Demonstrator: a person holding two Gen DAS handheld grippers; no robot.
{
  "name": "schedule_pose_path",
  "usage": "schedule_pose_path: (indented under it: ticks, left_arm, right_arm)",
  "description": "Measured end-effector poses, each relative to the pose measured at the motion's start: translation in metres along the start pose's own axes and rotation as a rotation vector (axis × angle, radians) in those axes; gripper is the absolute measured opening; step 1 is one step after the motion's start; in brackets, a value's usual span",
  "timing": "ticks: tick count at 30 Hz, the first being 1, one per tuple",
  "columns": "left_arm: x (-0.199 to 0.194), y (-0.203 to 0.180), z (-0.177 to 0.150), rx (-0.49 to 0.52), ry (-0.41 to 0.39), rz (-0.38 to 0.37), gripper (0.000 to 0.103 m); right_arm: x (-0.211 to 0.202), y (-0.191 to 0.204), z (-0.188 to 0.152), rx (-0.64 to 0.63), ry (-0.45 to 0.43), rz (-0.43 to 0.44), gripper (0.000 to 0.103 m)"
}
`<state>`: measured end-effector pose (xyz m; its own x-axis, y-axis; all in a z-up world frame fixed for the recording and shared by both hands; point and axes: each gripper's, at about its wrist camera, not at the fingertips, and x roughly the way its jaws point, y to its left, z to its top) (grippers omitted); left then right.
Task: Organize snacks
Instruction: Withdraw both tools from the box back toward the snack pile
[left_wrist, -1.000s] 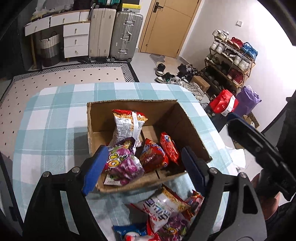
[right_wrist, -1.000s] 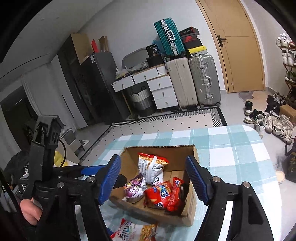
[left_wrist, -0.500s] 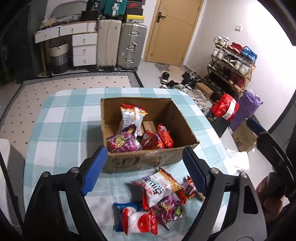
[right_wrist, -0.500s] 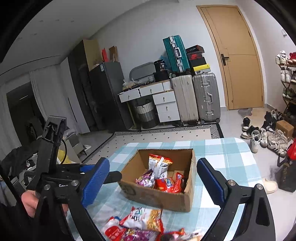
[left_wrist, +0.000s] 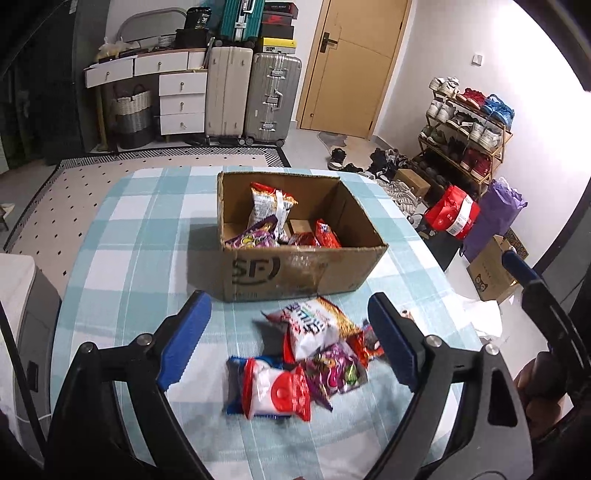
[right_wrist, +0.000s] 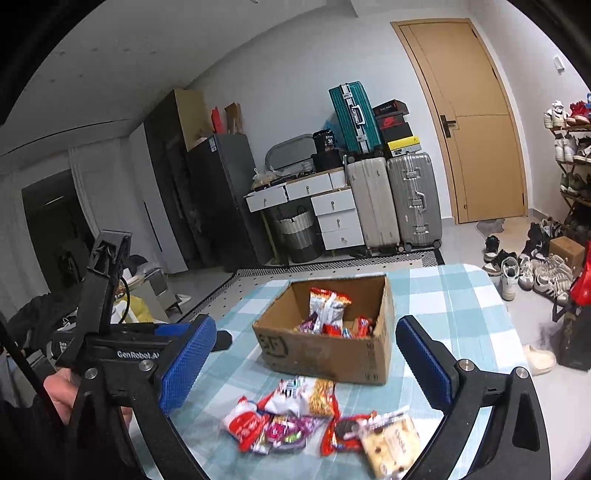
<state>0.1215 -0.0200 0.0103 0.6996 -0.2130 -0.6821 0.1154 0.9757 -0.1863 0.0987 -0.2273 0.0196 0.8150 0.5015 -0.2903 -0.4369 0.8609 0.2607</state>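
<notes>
Snacks (left_wrist: 306, 354) are lying loose on the checked worktop (left_wrist: 122, 236), just ahead of the left tongs (left_wrist: 290, 345) and right tongs (right_wrist: 304, 363). Both pairs are standing wide apart, gripping nothing, having just been opening. Beyond them, a cardboard box (left_wrist: 295, 271) is holding more packets.

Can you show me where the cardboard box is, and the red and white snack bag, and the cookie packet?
cardboard box (left_wrist: 295, 271), left wrist view, on its printed front wall.
red and white snack bag (left_wrist: 275, 393), left wrist view, middle of the bag.
cookie packet (right_wrist: 391, 445), right wrist view, middle of the wrapper.
</notes>
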Motion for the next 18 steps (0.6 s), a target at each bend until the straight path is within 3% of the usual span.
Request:
schedule_pose_path:
  ticks: [6, 10, 18]
  left_arm:
    - [-0.006, -0.009, -0.019, 0.022, 0.003, 0.007, 0.088]
    - [-0.008, -0.01, -0.032, 0.012, 0.006, -0.009, 0.1]
    - [-0.008, -0.008, -0.056, -0.013, 0.006, 0.021, 0.101]
  right_arm:
    - [-0.02, 0.0, -0.019, 0.01, 0.012, -0.022, 0.1]
    - [-0.03, -0.002, -0.03, 0.021, 0.027, -0.032, 0.1]
    - [-0.039, -0.005, -0.055, 0.034, 0.069, -0.056, 0.1]
